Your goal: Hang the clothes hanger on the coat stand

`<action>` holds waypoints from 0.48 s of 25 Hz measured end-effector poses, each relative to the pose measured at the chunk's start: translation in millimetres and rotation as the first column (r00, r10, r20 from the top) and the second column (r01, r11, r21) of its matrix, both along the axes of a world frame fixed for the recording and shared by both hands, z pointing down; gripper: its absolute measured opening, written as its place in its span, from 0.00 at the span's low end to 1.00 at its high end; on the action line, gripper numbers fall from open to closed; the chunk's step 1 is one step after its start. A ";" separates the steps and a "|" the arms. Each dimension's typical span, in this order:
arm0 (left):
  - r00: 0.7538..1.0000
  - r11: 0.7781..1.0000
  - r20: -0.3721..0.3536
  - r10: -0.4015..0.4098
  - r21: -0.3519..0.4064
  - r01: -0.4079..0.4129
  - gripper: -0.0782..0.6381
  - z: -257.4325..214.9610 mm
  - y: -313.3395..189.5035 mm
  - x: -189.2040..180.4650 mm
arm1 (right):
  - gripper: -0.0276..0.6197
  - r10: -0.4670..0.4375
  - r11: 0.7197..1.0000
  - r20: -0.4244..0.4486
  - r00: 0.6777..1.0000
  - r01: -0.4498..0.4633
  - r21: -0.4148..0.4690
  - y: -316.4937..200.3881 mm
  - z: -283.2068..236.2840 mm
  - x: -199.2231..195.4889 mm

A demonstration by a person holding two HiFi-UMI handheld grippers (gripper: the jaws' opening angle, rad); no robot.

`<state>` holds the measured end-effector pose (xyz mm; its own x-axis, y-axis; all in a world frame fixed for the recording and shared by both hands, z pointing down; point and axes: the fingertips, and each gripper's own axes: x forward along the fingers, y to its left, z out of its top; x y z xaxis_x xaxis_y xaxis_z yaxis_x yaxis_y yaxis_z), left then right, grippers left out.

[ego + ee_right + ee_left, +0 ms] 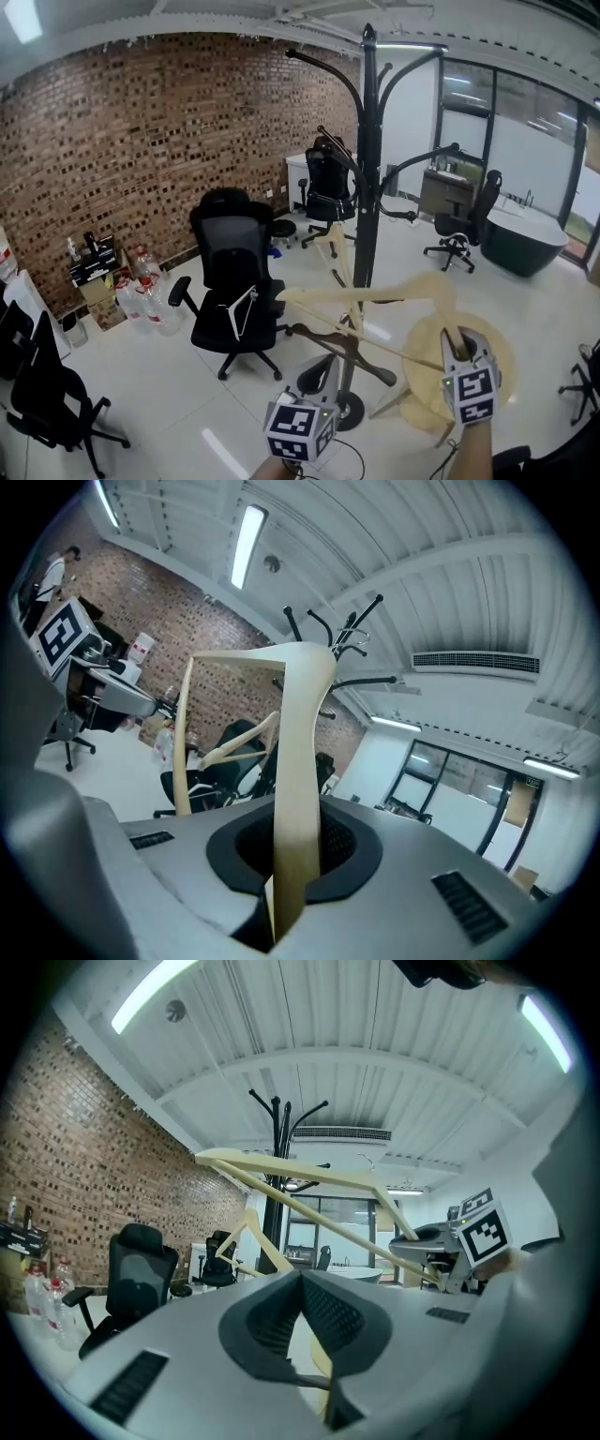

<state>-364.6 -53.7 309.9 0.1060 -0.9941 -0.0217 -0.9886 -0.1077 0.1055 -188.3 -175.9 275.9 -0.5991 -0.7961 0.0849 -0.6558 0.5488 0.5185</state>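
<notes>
A pale wooden clothes hanger (pixel 375 292) is held out level just in front of the black coat stand (pixel 367 187), about halfway up its pole. My right gripper (pixel 466 352) is shut on one arm of this hanger (pixel 300 761), which rises from between the pads. My left gripper (pixel 314 380) hangs lower left of the hanger, near the stand's base, its jaws shut with nothing in them (pixel 302 1283). From the left gripper view the hanger (pixel 309 1180) crosses in front of the stand (pixel 278 1194). A dark hanger (pixel 342 342) and another pale hanger (pixel 335 246) hang on the stand.
A black office chair (pixel 234 272) with a white hanger (pixel 242 309) on it stands left of the stand. A round pale table (pixel 502 380) lies below my right gripper. Bottles (pixel 141 291) line the brick wall; more chairs and desks stand behind.
</notes>
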 end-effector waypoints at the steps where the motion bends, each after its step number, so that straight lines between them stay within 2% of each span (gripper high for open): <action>1: 1.000 1.000 0.002 -0.011 0.005 0.011 0.12 -5.4 -3.7 -4.3 | 0.05 -0.017 1.000 0.003 1.000 0.017 0.002 -10.5 -6.4 -9.0; 3: 0.999 0.999 0.005 -0.037 0.015 0.037 0.12 -12.5 -12.5 -8.3 | 0.05 -0.048 0.999 0.004 0.999 0.048 0.004 -31.7 -14.2 -21.5; 7: 0.995 0.995 0.027 -0.093 0.024 0.093 0.12 -10.1 -26.4 10.4 | 0.05 -0.105 0.994 -0.018 0.994 0.105 0.004 -62.7 -11.6 -17.4; 12: 0.992 0.992 0.038 -0.121 0.021 0.121 0.12 -23.0 -53.3 22.9 | 0.05 -0.165 0.986 -0.001 0.986 0.165 -0.022 -96.7 -19.3 -23.5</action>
<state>-341.7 -107.0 286.8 -0.0138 -0.9991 -0.0389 -0.9978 0.0112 0.0660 -211.9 -272.6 256.6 -0.7217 -0.6845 0.1027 -0.5542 0.6604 0.5066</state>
